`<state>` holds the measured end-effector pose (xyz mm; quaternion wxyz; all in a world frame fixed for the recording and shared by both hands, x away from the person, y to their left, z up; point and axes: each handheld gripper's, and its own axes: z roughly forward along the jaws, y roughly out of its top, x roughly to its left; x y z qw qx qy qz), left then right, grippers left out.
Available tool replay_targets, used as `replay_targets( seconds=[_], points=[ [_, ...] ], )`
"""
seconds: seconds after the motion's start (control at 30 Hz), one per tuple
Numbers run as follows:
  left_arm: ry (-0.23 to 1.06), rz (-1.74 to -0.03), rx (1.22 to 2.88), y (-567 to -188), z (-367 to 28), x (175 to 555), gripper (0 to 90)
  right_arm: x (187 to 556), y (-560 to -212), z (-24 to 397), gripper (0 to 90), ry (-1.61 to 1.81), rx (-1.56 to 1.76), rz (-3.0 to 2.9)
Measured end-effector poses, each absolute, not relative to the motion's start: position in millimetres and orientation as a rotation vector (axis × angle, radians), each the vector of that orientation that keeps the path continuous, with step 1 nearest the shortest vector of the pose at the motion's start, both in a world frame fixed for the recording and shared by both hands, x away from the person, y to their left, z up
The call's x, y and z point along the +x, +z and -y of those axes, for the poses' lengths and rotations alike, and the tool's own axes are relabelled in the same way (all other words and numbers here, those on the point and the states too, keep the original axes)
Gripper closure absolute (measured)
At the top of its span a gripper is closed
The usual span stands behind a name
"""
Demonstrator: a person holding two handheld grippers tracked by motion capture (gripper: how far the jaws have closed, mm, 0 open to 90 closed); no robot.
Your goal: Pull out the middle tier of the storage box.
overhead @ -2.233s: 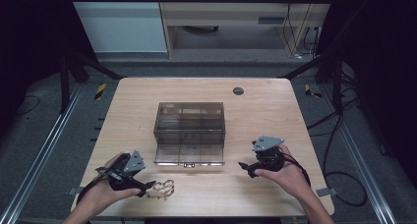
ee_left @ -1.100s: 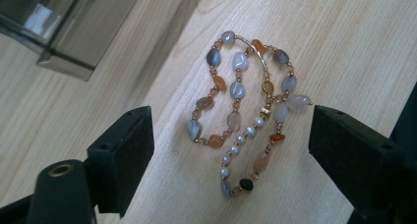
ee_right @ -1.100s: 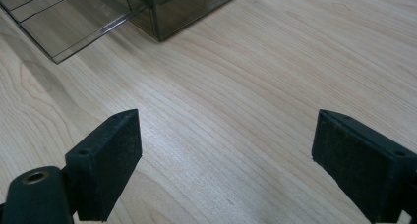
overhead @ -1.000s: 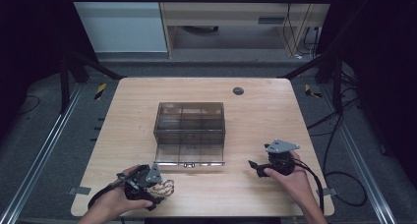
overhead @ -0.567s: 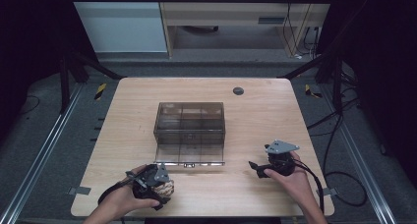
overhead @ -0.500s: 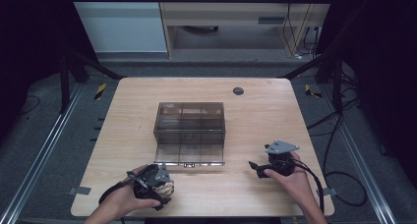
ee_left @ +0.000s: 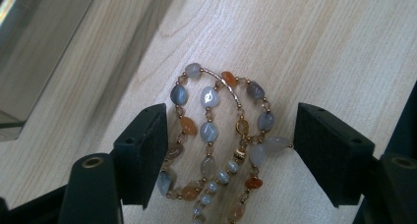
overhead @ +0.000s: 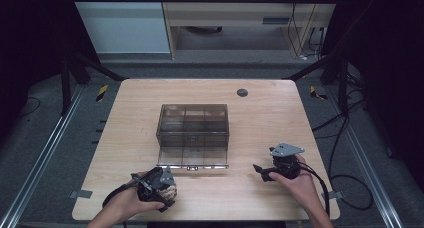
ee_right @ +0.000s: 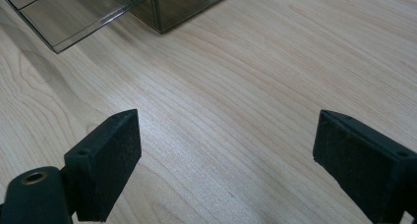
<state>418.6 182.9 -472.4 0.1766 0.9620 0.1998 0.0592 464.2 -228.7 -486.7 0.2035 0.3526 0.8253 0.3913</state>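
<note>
A string of grey, orange and cream beads lies coiled on the wooden table near its front left edge. My left gripper is lowered over it, one pad on each side of the coil. Its jaws have just been closing with the beads between them; the left pad touches the outer beads and the right pad is just short of them. In the high view the left gripper covers most of the beads. My right gripper rests open over bare wood at the front right.
A smoky clear compartment box stands mid-table, its lid lying flat toward me, between the two hands. The lid also shows in the right gripper view. A small grey disc sits at the back. Cables trail off the right side.
The left hand has slid right from beside the beads to over them and lowered onto them. The right hand shifted slightly right earlier and has stayed still since.
</note>
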Motion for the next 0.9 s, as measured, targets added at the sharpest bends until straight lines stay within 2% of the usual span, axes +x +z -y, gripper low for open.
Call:
replay_targets(
  seconds=[0.2, 0.33, 0.53, 0.6, 0.9],
  points=[
    [0.145, -0.580, 2.718, -472.9, -184.0, 421.2, 35.2, 464.4, -486.8, 229.1, 11.1, 1.091, 0.983, -2.302],
    [0.145, -0.594, 2.705, -472.1, -186.1, 423.6, 42.0, 464.4, -486.7, 229.4, 11.1, 1.091, 0.981, -2.304],
    [0.152, -0.621, 2.682, -471.1, -191.5, 426.1, 58.0, 464.6, -487.2, 229.7, 11.1, 1.081, 0.982, -2.307],
    [0.156, -0.623, 2.679, -471.0, -192.5, 426.2, 66.1, 464.8, -487.5, 229.5, 11.1, 1.080, 0.978, -2.307],
    [0.178, -0.625, 2.691, -470.2, -191.6, 423.5, 67.8, 464.9, -487.6, 229.5, 11.4, 1.083, 0.978, -2.307]
  ],
)
